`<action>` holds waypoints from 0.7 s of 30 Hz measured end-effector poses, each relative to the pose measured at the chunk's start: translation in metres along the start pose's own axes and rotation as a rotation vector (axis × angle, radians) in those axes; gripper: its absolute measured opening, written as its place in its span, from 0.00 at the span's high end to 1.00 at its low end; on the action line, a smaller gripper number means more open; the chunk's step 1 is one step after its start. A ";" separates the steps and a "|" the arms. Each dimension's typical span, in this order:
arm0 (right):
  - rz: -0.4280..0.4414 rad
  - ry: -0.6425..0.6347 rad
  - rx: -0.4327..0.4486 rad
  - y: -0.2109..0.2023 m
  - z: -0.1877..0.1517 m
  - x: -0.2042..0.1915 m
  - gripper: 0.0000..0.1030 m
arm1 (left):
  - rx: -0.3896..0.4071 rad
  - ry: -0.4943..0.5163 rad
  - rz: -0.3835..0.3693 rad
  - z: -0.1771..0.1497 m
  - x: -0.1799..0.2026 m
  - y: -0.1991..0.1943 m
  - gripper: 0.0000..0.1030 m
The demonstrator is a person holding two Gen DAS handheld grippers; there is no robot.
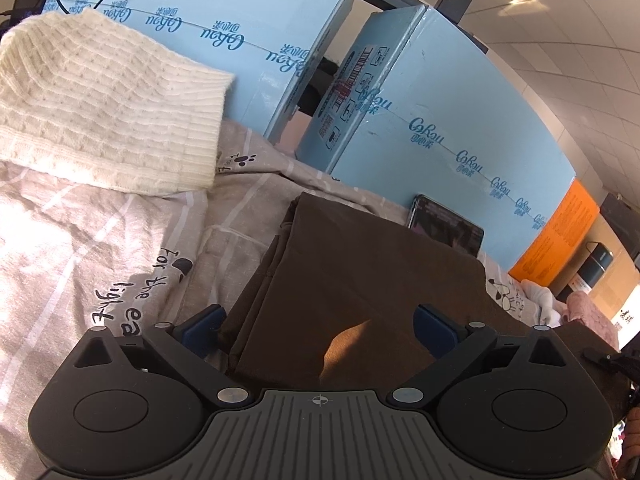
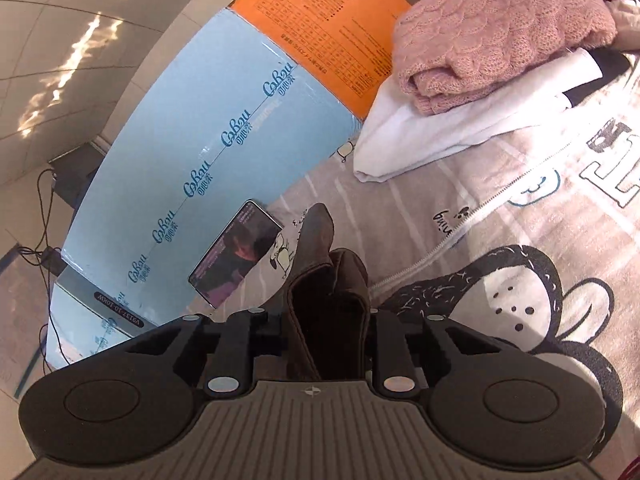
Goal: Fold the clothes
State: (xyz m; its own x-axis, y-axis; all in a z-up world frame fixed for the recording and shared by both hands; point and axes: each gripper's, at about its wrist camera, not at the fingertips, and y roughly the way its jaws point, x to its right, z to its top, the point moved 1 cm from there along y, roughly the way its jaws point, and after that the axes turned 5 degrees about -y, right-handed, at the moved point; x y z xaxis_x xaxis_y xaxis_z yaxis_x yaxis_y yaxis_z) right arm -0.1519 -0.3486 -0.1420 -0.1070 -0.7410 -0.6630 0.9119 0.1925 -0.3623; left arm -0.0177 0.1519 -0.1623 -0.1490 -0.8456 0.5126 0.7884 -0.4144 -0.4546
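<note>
Brown cloth between both sets of fingers

Left gripper [image 1: 318, 326] spread wide over folded brown cloth [image 1: 360, 264], blue fingertips [image 1: 202, 322] apart at either side, touching or hovering unclear. Right gripper [image 2: 330, 316] clamped tight on a bunched edge of the same cloth [image 2: 328, 276], fabric standing up between the fingers. Underneath, a printed bedsheet [image 1: 120, 240], wrinkled. Farther off: phone [image 2: 236, 254] leaning against blue boxes [image 1: 460, 120]; cream sweater [image 1: 100, 112] left; pink sweater [image 2: 496, 32] stacked on white garment [image 2: 440, 136] right. Open sheet right of the cloth.
</note>
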 end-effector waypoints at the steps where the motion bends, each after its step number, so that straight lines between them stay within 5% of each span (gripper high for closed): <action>1: 0.021 -0.029 0.011 0.001 0.005 -0.006 0.85 | 0.002 0.003 0.008 0.000 0.000 0.000 0.15; 4: 0.085 -0.108 0.058 0.004 0.021 -0.027 0.87 | -0.013 -0.004 -0.005 0.000 -0.001 0.002 0.43; 6: 0.135 -0.142 0.074 0.012 0.036 -0.039 0.88 | -0.026 -0.005 -0.031 -0.001 -0.001 0.003 0.52; 12: 0.164 -0.134 0.104 0.031 0.066 -0.046 0.89 | -0.049 0.057 -0.058 -0.006 0.012 0.005 0.52; 19: -0.042 -0.141 0.045 0.037 0.064 0.010 0.87 | -0.030 0.122 -0.022 -0.001 0.020 0.011 0.41; 21: -0.100 -0.161 0.008 0.040 0.060 0.022 0.78 | -0.009 0.168 0.003 0.004 0.023 0.014 0.36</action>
State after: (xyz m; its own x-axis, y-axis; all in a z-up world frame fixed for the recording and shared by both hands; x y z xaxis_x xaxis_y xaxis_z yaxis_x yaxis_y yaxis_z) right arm -0.0940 -0.3963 -0.1316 -0.1328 -0.8498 -0.5101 0.9033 0.1081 -0.4152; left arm -0.0072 0.1279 -0.1536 -0.2450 -0.8909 0.3824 0.7839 -0.4142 -0.4626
